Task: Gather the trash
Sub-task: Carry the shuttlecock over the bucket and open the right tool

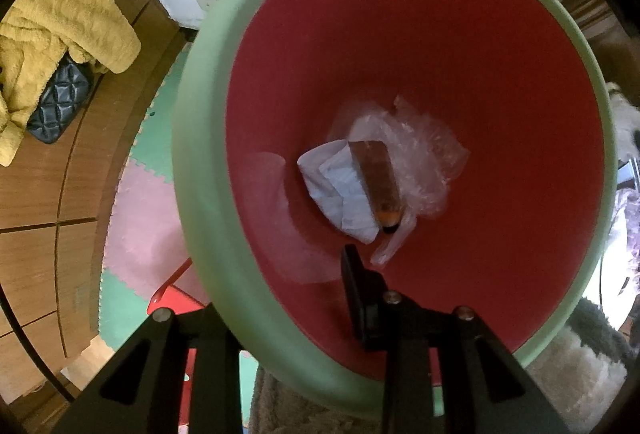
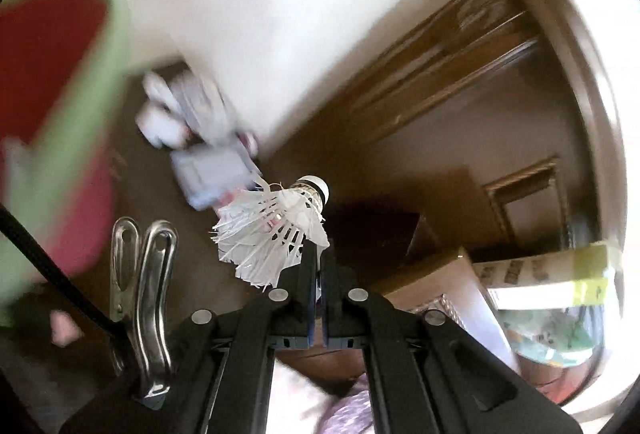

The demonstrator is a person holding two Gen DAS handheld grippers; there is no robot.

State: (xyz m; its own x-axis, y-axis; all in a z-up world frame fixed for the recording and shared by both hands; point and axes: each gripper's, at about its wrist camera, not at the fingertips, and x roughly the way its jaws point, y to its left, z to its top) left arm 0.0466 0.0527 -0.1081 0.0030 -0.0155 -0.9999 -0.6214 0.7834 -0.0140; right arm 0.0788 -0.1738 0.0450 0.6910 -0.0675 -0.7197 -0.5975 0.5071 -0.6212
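R tool (image 2: 318, 254) pinching shuttlecock (image 2: 276, 230); L tool (image 1: 288, 298) gripping bin (image 1: 200, 138) rim.

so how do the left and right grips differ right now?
Left gripper clamps the green rim of the bin, one finger inside the red interior, one outside. Right gripper pinches a worn white shuttlecock by its feathers, jaws nearly touching. The left view is sharp, the right view blurred. Both grippers are shut on something.
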